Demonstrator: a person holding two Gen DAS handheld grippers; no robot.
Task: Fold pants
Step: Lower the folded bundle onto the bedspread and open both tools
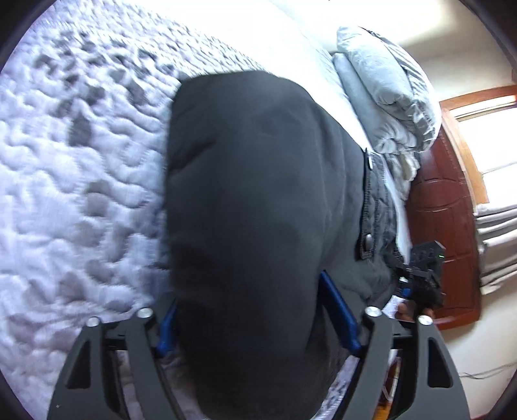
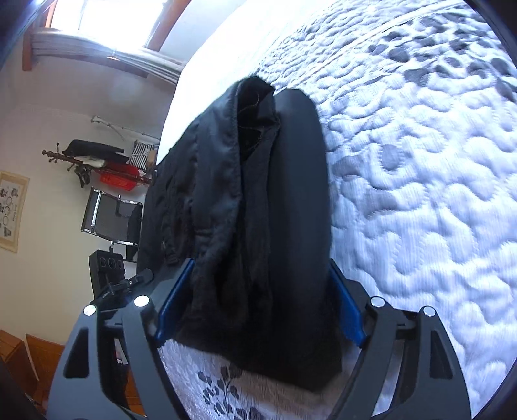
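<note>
The black pants (image 1: pixel 252 200) lie on a white quilted bed cover (image 1: pixel 80 181). In the left wrist view they fill the middle, and a snap-button edge (image 1: pixel 366 223) shows at the right. My left gripper (image 1: pixel 258 323) has its blue pads (image 1: pixel 339 310) on either side of a thick bunch of the fabric and is shut on it. In the right wrist view the pants (image 2: pixel 258 210) hang bunched between the blue pads (image 2: pixel 347 310) of my right gripper (image 2: pixel 258 310), which is shut on them. The right gripper also shows in the left wrist view (image 1: pixel 420 274).
Grey pillows (image 1: pixel 384 90) lie at the bed's head by a wooden headboard (image 1: pixel 442 226). Beside the bed stand a chair (image 2: pixel 111 216), a coat rack with a red basket (image 2: pixel 113 181) and a speaker (image 2: pixel 106 268). A bright window (image 2: pixel 103 19) is behind.
</note>
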